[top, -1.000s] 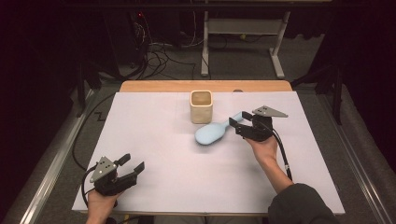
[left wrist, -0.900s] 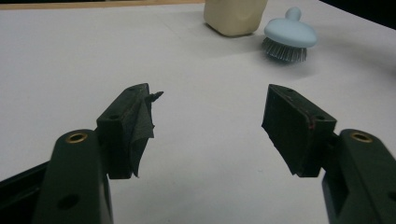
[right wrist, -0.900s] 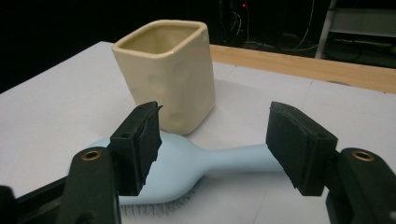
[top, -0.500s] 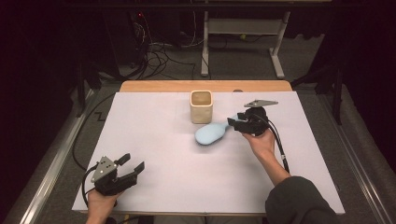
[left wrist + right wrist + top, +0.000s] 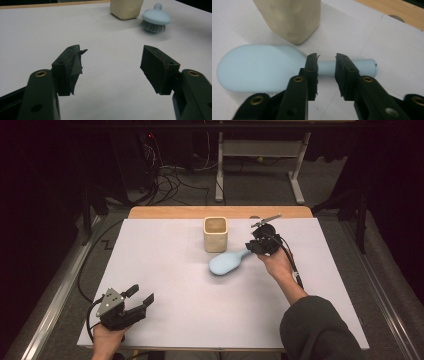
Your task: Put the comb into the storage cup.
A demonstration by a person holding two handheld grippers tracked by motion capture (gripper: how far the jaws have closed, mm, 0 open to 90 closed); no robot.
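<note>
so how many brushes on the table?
1. The light blue brush lies bristles down just in front of the beige cup, with the right tool closing across its handle. None shows elsewhere on the white table.

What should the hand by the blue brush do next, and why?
Probably squeeze the right gripper shut on the handle of the blue brush. Its fingers already stand on either side of the handle, with a small gap showing, and the brush lies bristles-down on the table beside the beige cup. The left gripper rests open, far off.
</note>
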